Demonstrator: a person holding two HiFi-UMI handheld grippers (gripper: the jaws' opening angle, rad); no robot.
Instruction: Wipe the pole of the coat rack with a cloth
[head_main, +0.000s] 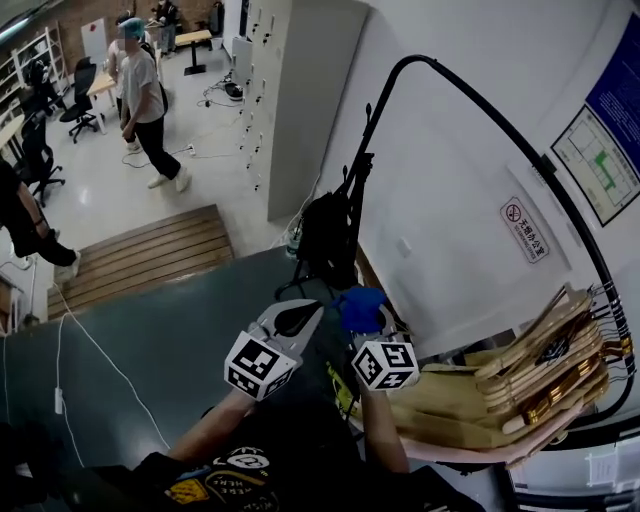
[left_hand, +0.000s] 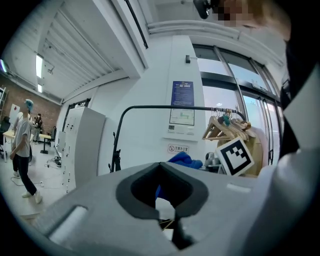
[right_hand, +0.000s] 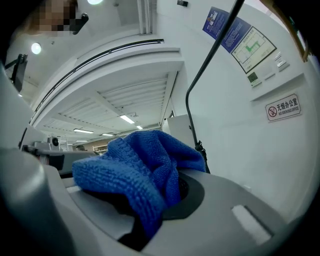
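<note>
The coat rack's black pole (head_main: 470, 90) curves up from its base and over to the right along the white wall; it also shows in the left gripper view (left_hand: 150, 107) and the right gripper view (right_hand: 212, 55). A blue cloth (head_main: 360, 303) is bunched in my right gripper (head_main: 367, 318), which is shut on it a little in front of the rack's lower part. In the right gripper view the cloth (right_hand: 142, 172) spills over the jaws of the gripper (right_hand: 145, 217). My left gripper (head_main: 305, 310) sits beside it, shut and empty (left_hand: 167, 202).
Wooden hangers (head_main: 530, 385) crowd the right end of the rack. A black bag (head_main: 328, 235) hangs at the rack's base. Grey lockers (head_main: 290, 90) stand behind it, a wooden platform (head_main: 150, 255) lies to the left, and a person (head_main: 145, 105) stands farther back.
</note>
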